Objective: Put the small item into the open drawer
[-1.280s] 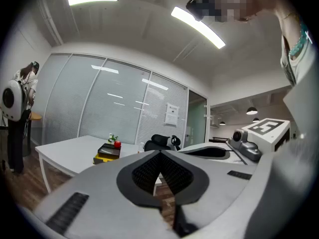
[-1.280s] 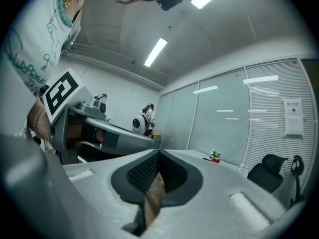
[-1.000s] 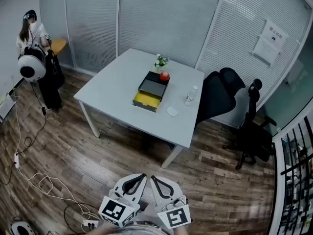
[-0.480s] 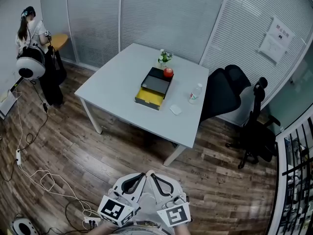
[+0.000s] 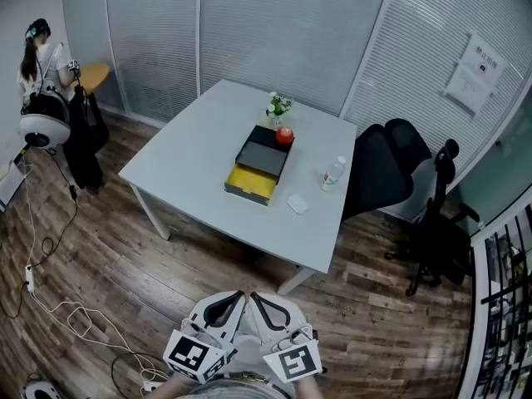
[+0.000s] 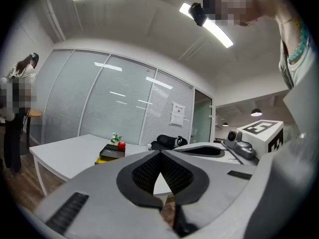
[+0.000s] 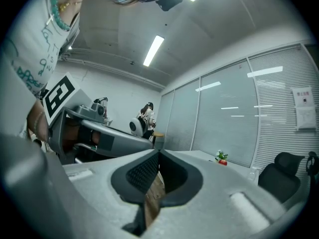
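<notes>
A dark drawer box (image 5: 263,155) stands on the white table (image 5: 190,151), its yellow drawer (image 5: 252,184) pulled open toward me. A small white item (image 5: 298,204) lies on the table right of the drawer. Both grippers hang low at the bottom of the head view, over the wooden floor and well short of the table. My left gripper (image 5: 243,295) is shut and empty, its tips (image 6: 160,152) meeting. My right gripper (image 5: 253,297) is shut and empty too, pads (image 7: 158,153) closed together. The box (image 6: 112,151) shows far off in the left gripper view.
A red apple (image 5: 284,135) sits on the box, a small flower pot (image 5: 277,105) behind it, a clear bottle (image 5: 333,173) to the right. Two black office chairs (image 5: 382,169) stand right of the table. A person (image 5: 41,52) stands at far left. Cables (image 5: 75,314) lie on the floor.
The table has shifted a little in the head view as my head moved. Both grippers stay shut, low and side by side.
</notes>
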A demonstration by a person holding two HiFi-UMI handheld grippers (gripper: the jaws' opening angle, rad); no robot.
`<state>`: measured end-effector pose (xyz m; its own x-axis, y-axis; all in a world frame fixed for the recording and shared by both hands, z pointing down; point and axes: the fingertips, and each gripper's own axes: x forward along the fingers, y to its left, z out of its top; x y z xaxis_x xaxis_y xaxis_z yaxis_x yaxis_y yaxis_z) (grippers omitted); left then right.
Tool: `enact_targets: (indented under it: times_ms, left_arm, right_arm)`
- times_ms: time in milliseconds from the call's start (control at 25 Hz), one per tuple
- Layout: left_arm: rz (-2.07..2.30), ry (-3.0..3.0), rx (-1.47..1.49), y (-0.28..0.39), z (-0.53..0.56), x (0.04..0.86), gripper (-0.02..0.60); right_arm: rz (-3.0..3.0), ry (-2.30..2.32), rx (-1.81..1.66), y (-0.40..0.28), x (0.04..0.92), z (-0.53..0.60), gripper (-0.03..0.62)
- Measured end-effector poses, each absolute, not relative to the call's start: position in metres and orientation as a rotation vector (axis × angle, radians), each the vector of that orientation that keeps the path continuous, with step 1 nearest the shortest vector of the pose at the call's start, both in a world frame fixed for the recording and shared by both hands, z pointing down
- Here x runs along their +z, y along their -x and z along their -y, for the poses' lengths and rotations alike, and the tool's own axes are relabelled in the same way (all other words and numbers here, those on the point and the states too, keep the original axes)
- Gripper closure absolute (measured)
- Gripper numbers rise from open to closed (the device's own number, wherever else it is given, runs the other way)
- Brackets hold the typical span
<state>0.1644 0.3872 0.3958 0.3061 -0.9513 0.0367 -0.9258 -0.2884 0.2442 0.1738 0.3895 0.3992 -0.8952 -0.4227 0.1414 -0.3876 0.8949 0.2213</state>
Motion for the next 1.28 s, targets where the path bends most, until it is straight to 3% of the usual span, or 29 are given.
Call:
enact_targets:
  times_ms: [1280]
  left_arm:
    - [1.815,-2.262,-0.205,-0.09,-0.174,0.381,0.584]
  right_arm:
    - [2.879,-0.462,-0.312,-0.1,0.391,-0.177,0.591]
